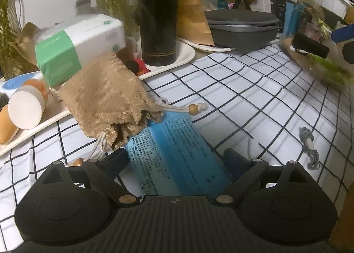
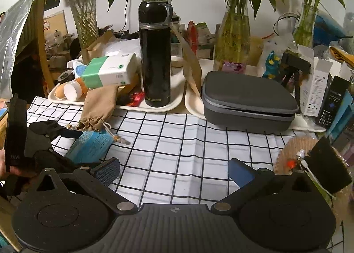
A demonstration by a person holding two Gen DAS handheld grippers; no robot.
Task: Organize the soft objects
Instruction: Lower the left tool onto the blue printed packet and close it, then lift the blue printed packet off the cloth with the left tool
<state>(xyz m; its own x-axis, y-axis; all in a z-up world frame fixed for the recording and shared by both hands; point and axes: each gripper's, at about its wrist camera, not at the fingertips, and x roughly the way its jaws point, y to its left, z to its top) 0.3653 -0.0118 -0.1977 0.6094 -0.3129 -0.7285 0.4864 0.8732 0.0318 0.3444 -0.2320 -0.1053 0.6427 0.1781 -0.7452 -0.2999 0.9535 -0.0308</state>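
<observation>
A blue printed soft pack [image 1: 172,153] lies flat on the checked cloth [image 1: 254,98], its far end tucked under a tan drawstring pouch [image 1: 106,100]. My left gripper [image 1: 176,158] straddles the pack's near part with its jaws wide; a small gap shows beside the right pad, so it is open. The pouch leans over the edge of a cream tray [image 1: 168,67], below a green-and-white tissue pack [image 1: 79,47]. In the right wrist view the pack [image 2: 90,144] and pouch [image 2: 99,107] sit at the left. My right gripper [image 2: 173,170] hangs open over bare cloth [image 2: 177,138], holding nothing.
A tall black flask [image 2: 156,58] stands on the tray [image 2: 154,109] beside the tissue pack [image 2: 110,71]. A grey zip case [image 2: 247,100] sits on a second tray at the right. A coiled grey cable [image 1: 309,149] lies on the cloth. Vases with plants line the back.
</observation>
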